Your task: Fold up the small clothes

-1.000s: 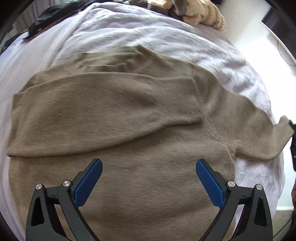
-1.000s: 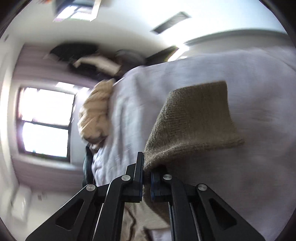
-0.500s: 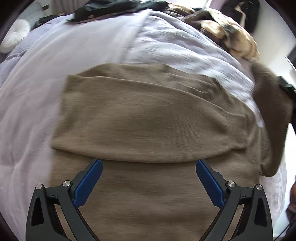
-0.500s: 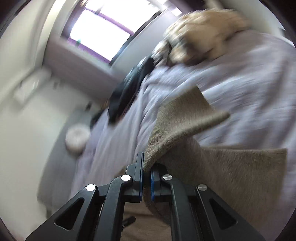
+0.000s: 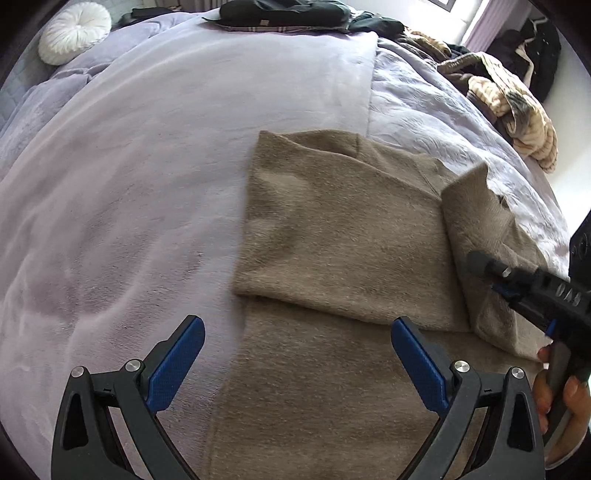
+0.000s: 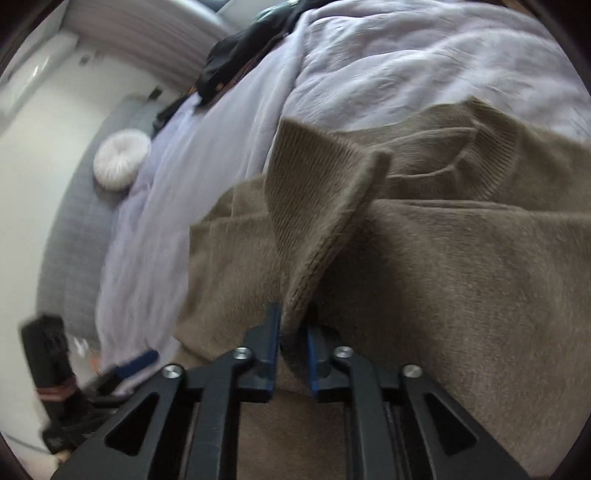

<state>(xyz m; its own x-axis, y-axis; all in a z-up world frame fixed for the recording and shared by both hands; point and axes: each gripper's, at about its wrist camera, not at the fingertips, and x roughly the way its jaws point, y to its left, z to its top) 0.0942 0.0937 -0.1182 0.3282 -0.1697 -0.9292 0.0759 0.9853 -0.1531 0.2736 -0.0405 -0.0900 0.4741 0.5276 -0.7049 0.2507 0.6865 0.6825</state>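
A tan, soft-knit sweater (image 5: 343, 236) lies spread on a bed covered with a pale lilac plush blanket (image 5: 147, 177). One sleeve is folded flat across the body of the garment, and the other sleeve's ribbed cuff (image 6: 314, 206) stands up from the sweater's surface, rising out of the right tongs (image 6: 293, 332).

The right tongs have just been opening: their blue-lined jaws now stand a little apart, with the cuff's edge still between them, and the fabric looks loose rather than pinched. In the left wrist view the same tongs come in from the right edge, black and angled down onto the folded sleeve, with a person's hand (image 5: 561, 398) on the grip below.

The left tongs (image 5: 297, 354) hang wide apart above the lower part of the sweater and the blanket beside it, holding nothing.

Farther up the bed lie a round white pleated cushion (image 5: 75, 31), a heap of dark clothing (image 5: 288, 14), and a striped cream and brown fleecy throw (image 5: 517, 110) near the far right edge.
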